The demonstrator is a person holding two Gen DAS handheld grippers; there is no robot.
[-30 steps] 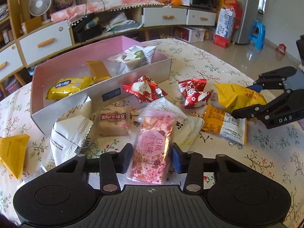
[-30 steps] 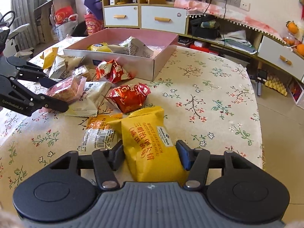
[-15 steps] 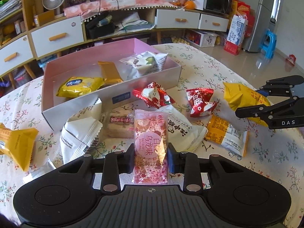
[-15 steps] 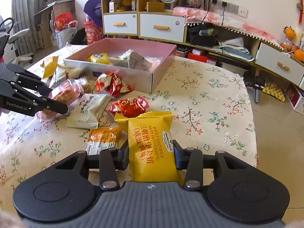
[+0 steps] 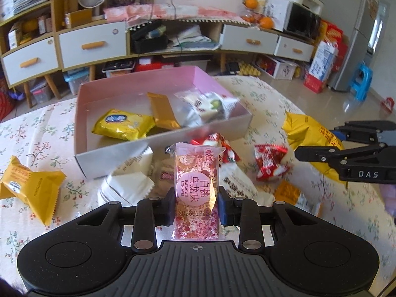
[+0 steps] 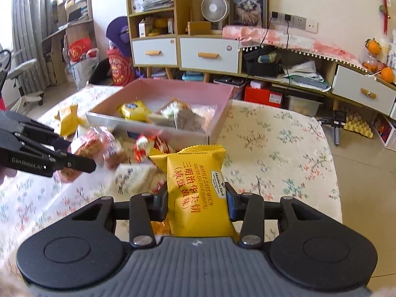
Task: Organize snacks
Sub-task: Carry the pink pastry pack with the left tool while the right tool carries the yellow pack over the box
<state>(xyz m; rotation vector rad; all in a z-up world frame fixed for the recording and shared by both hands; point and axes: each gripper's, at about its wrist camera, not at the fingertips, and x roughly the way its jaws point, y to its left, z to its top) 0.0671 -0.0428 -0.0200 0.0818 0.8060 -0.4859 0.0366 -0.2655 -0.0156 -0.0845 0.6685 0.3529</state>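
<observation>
A: Snacks, where?

B: Left gripper clamps a pink packet upright, in front of the pink box. Right gripper clamps a yellow wafer packet, also in front of the box.

A: Inside it?

B: A yellow bag.

Both views are fisheyes mounted just behind a claw, looking forward along its fingers from slightly above the worktop, with the claw body filling the lower frame. The left view faces the pink box at centre, close, with the drawer cabinets across the top; the right claw enters at its right edge. The right view faces the same pink box from further right, box at upper centre, left claw at its left edge. Both share the box, the scattered snacks in mid-frame and the cabinets.
</observation>
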